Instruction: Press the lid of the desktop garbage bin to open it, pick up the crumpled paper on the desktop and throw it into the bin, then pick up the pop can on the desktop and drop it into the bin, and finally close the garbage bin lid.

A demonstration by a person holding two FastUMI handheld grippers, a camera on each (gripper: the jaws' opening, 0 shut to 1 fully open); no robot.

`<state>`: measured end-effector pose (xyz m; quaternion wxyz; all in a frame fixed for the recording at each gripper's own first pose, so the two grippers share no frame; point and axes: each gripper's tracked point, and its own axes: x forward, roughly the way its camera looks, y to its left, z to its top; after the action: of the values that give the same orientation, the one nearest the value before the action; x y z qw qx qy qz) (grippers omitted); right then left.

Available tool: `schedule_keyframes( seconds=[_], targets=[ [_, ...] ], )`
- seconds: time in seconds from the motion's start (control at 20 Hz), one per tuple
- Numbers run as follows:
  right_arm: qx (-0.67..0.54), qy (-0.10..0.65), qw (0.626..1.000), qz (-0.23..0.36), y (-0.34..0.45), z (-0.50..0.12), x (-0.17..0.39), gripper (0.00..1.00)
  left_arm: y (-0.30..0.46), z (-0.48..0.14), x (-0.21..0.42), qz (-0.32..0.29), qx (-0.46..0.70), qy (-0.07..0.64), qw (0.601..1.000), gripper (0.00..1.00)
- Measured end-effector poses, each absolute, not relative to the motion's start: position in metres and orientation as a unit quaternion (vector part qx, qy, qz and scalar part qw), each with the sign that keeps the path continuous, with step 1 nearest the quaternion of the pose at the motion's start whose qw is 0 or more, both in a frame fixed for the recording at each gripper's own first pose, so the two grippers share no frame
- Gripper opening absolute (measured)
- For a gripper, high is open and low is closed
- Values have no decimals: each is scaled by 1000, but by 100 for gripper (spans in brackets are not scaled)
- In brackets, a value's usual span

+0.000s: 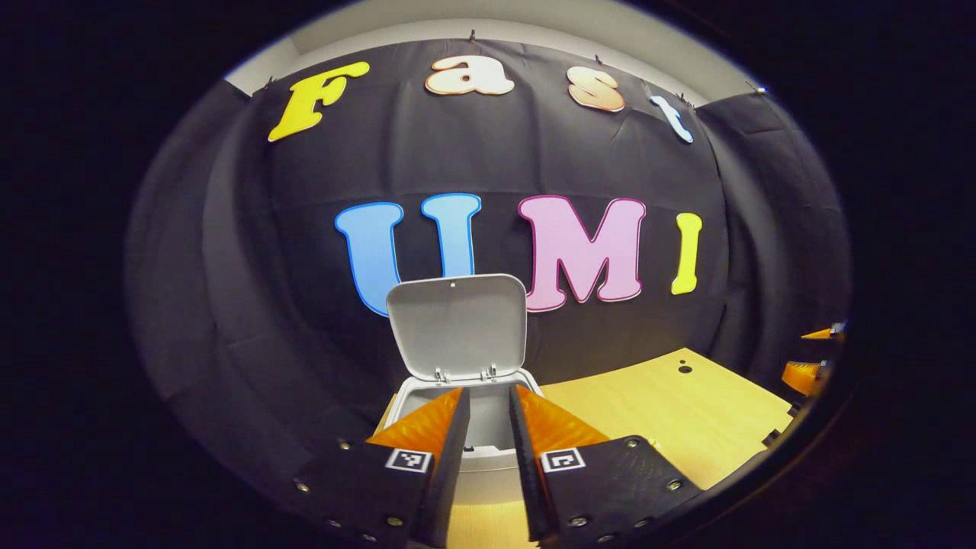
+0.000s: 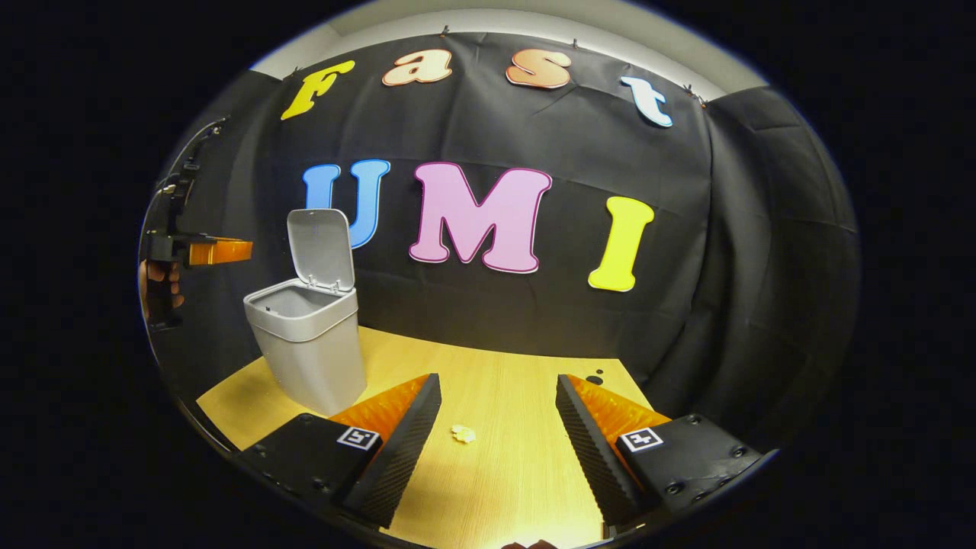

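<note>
Left gripper view: my left gripper, fingers a narrow gap apart and holding nothing, sits at bottom centre, directly in front of the bin. The lid stands upright at frame centre, open. The table extends to the lower right.

Right gripper view: my right gripper, at bottom centre, is spread wide and empty. The paper lies on the table between its fingers, touching neither. The bin stands at left of frame, lid raised. My left gripper appears at the far left edge, held by my hand.
</note>
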<state>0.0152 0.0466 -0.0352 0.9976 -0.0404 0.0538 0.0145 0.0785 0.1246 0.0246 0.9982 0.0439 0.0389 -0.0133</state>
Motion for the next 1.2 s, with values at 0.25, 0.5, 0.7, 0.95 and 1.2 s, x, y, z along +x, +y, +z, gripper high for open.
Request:
schedule_keyframes(
  seconds=[0.25, 0.5, 0.7, 0.95, 1.2],
  targets=[
    [-38, 55, 997, 31, 59, -39, 30, 98, 115, 49, 44, -8, 46, -4, 999, 77],
    [-49, 67, 996, 45, 65, -50, 57, 98, 115, 70, 10, 3, 25, -34, 999, 77],
    [-52, 98, 991, 70, 73, -77, 90, 98, 113, 78, -13, 16, 34, -45, 998, 77],
    [-43, 180, 977, 111, 89, -147, 139, 98, 112, 74, -33, 43, 8, -36, 998, 77],
    [-55, 275, 951, 130, 84, -229, 176, 98, 118, 81, -53, 95, 34, -31, 994, 77]
  ],
)
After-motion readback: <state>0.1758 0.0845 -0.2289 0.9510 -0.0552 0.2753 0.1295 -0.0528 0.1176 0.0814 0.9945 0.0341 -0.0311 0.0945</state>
